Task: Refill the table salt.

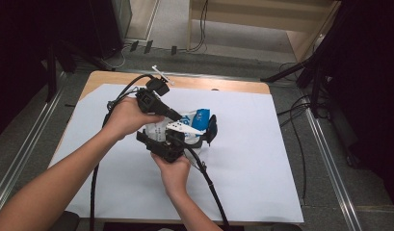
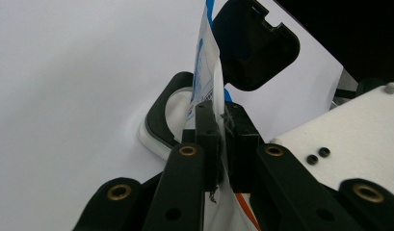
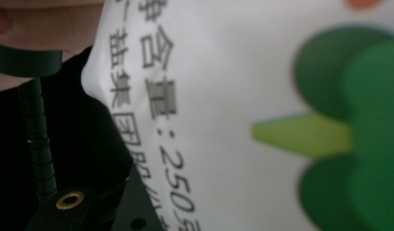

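A white bag with blue print (image 1: 197,118) is held up over the middle of the table. My left gripper (image 1: 177,117) comes in from the left and is shut on the bag's thin edge (image 2: 204,62), jaws pressed together (image 2: 222,113). Just behind the bag stands a white container with a black rim (image 2: 158,115) and its black lid (image 2: 255,45) flipped open. My right gripper (image 1: 171,144) sits low under the bag, its grey plate (image 1: 185,127) facing up. Its own view is close on the bag (image 3: 223,96), white with black print and green shapes, which hides the jaws' closure.
A white sheet (image 1: 262,159) covers most of the wooden table. A small white object (image 1: 161,74) lies at the table's back edge. Black cables (image 1: 211,185) trail from both grippers toward the front. Dark stands and floor cables surround the table.
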The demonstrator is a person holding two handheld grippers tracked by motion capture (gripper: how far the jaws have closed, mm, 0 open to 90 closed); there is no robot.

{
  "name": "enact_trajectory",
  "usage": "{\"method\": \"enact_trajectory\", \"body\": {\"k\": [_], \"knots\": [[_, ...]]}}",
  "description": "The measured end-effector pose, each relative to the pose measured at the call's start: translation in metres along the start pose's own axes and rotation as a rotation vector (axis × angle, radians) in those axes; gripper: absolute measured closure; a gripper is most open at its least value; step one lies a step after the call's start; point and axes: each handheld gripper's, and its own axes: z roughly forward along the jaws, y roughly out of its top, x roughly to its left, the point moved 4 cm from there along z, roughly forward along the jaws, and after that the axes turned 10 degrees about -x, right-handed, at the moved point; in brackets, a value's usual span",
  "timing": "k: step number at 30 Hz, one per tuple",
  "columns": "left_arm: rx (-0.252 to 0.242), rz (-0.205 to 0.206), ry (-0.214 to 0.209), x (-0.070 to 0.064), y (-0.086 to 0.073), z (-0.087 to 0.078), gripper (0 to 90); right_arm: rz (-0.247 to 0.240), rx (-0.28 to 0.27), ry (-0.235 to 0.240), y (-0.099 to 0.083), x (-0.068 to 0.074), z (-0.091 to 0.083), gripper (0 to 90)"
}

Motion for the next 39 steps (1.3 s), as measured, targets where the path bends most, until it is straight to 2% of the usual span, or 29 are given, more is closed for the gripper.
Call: {"method": "enact_trajectory", "body": {"k": [5,8,14,33,36,39], "knots": [[0.0,0.001,-0.005,0.0009,-0.003,-0.0002,82.3,0.048,-0.016,0.018,0.0008,-0.0009,-0.0009,69.0],[-0.006,-0.001,-0.003,0.0012,-0.0042,-0.0017,81.0,0.06,-0.025,0.021,0.0022,-0.0015,-0.0012,69.1],[-0.003,0.007,0.003,0.0008,-0.0046,-0.0013,85.1,0.053,-0.028,0.022,0.0018,-0.0006,-0.0007,68.9],[-0.001,0.011,0.006,0.0023,-0.0056,-0.0006,84.5,0.016,-0.003,0.01,-0.0005,-0.0029,-0.0002,68.8],[-0.004,0.01,0.005,0.0023,-0.0051,-0.0004,84.3,0.016,-0.006,0.01,-0.0003,-0.0029,0.0,68.9],[-0.003,0.004,0.008,0.0018,-0.0041,-0.0003,84.9,0.038,-0.012,0.016,0.0001,-0.003,0.0006,69.0]]}}
